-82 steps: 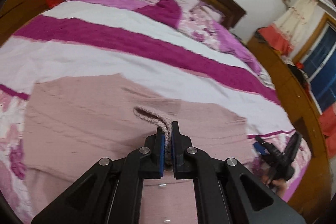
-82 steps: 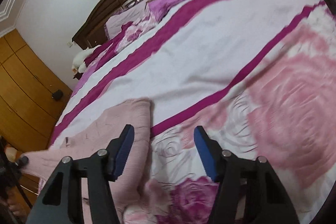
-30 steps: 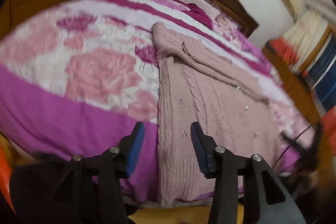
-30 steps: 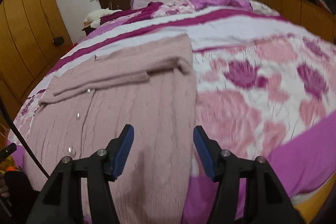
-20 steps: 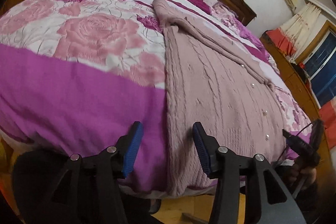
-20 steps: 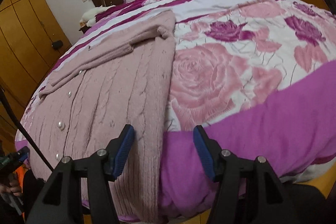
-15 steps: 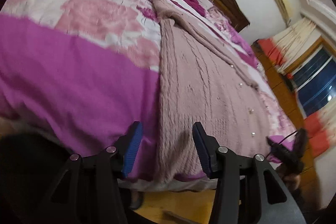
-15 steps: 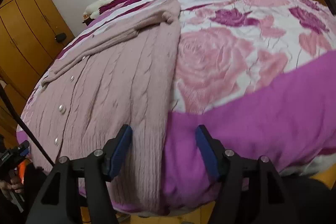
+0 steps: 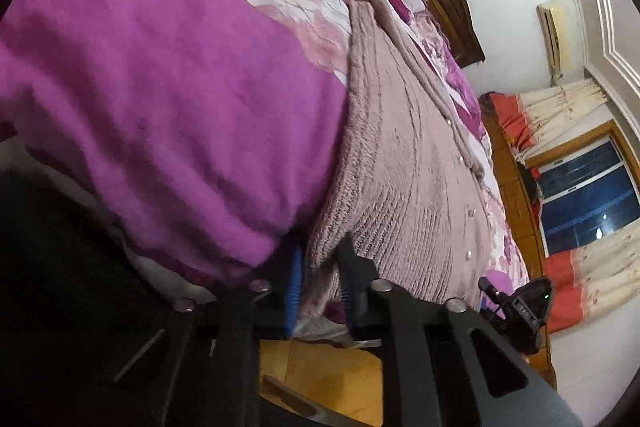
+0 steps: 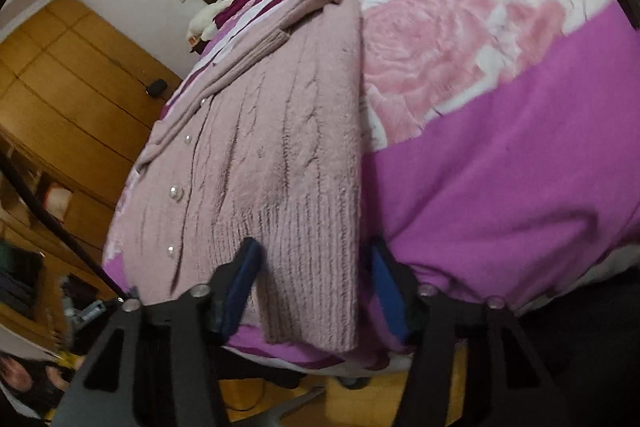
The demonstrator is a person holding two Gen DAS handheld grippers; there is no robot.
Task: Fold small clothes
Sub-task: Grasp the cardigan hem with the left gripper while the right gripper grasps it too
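Draped over the bed's magenta quilt (image 10: 500,131), your cardigan (image 10: 280,131) hem seems pinched by the left gripper (image 9: 320,287), but the right gripper (image 10: 316,291), its jaws just narrowing, merely straddles it and may snag quilt.

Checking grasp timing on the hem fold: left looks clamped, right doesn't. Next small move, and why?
Probably close the right gripper on the cardigan's hem. Its jaws have been closing but still straddle that corner without pinching it, while the left gripper is already shut on the other corner. Both corners need holding before lifting.
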